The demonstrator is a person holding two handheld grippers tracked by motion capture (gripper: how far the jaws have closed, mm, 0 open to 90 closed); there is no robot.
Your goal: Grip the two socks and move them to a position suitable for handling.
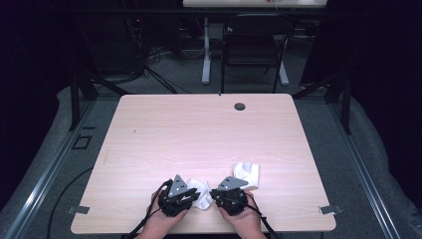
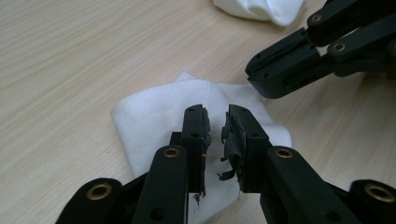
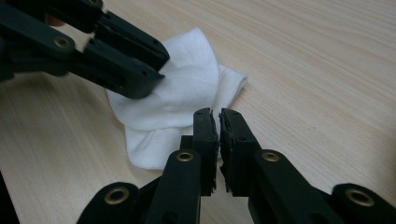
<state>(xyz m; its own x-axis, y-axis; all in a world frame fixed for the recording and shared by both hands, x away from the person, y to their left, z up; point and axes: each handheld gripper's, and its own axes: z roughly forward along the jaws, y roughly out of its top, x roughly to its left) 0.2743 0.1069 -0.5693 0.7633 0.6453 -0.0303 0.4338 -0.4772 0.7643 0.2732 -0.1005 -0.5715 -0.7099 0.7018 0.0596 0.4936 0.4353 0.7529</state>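
- A small white cloth (image 1: 201, 193) lies folded on the wooden table (image 1: 199, 134), close to the table's near edge, where the person's hands come in.
- The left gripper (image 1: 191, 195) sits at the left side of this cloth. In the left gripper view its tips (image 2: 217, 128) hang right over the cloth (image 2: 159, 112).
- Its jaws have only a thin gap between them. No cloth is pinched in that gap, so the left gripper holds nothing.
- The right gripper (image 1: 215, 194) sits at the right side of the same cloth. In the right gripper view its tips (image 3: 218, 128) are at the edge of the cloth (image 3: 187, 88).
- Its jaws are almost pressed together. I see nothing squeezed between them.
- The two grippers point at each other, with the cloth between them. In the right gripper view, the tip of the left gripper rests against the top of the cloth.
- A second white cloth (image 1: 247, 174) lies bunched up on the table, just past the right gripper and near the first cloth.
- A small dark round cap (image 1: 240, 106) sits far from the cloth, near the table's far edge.
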